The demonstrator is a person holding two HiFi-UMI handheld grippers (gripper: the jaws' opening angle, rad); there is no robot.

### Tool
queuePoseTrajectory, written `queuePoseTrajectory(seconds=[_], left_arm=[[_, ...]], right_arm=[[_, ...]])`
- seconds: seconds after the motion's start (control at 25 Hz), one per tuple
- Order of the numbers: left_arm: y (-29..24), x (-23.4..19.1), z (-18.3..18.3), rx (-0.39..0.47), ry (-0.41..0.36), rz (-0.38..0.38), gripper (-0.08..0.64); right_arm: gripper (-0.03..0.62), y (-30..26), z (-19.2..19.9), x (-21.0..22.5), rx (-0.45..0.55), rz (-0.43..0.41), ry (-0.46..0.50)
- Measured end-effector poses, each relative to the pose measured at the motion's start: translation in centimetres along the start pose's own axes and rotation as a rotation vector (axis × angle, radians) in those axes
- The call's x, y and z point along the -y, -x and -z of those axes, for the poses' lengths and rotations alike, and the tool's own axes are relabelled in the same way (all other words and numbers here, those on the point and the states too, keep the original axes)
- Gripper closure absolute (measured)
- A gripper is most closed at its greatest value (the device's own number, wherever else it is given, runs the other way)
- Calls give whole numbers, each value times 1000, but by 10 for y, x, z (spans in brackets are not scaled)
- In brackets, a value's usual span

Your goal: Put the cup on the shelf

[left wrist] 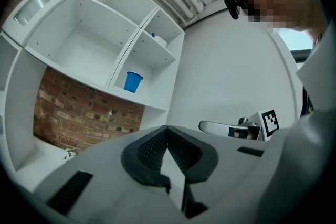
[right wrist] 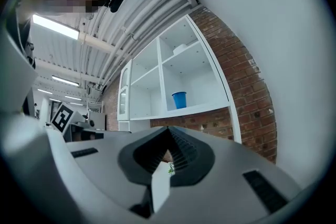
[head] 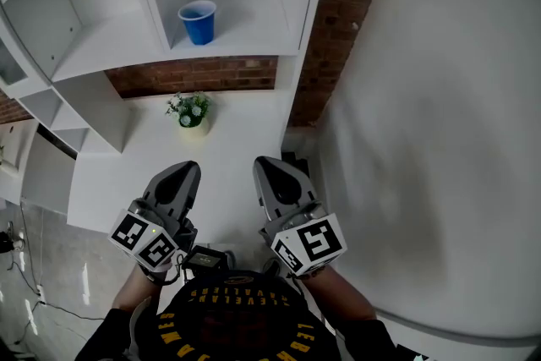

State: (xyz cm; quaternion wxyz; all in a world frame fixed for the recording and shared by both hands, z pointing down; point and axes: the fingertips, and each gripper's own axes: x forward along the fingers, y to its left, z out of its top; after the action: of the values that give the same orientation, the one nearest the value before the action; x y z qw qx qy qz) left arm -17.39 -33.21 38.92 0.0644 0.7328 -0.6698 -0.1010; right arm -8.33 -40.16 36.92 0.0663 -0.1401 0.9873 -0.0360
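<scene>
Placing looks done to me: the cup (head: 198, 20) stands on the shelf (head: 254, 36), well ahead of my left hand-held gripper (head: 179, 178) and right hand-held gripper (head: 277, 175). Both are closed on nothing, the right seemingly so. Next I'd only keep clear.

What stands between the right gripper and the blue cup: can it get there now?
Probably yes: nothing stands between the right gripper and the blue cup in the open shelf. Its jaws are shut and must open first.
</scene>
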Motion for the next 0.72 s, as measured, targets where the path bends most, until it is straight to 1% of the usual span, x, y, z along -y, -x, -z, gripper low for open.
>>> queuePoseTrajectory(seconds=[0.12, 0.44, 0.72], left_arm=[[2, 1, 2, -8, -34, -1, 555], [5, 7, 5, -19, -61, 1, 555], [8, 11, 5, -18, -53, 6, 555]], right_arm=[[600, 2, -2, -3, 14, -4, 3], [600, 8, -4, -8, 26, 1, 24], [600, 15, -4, -12, 20, 6, 32]])
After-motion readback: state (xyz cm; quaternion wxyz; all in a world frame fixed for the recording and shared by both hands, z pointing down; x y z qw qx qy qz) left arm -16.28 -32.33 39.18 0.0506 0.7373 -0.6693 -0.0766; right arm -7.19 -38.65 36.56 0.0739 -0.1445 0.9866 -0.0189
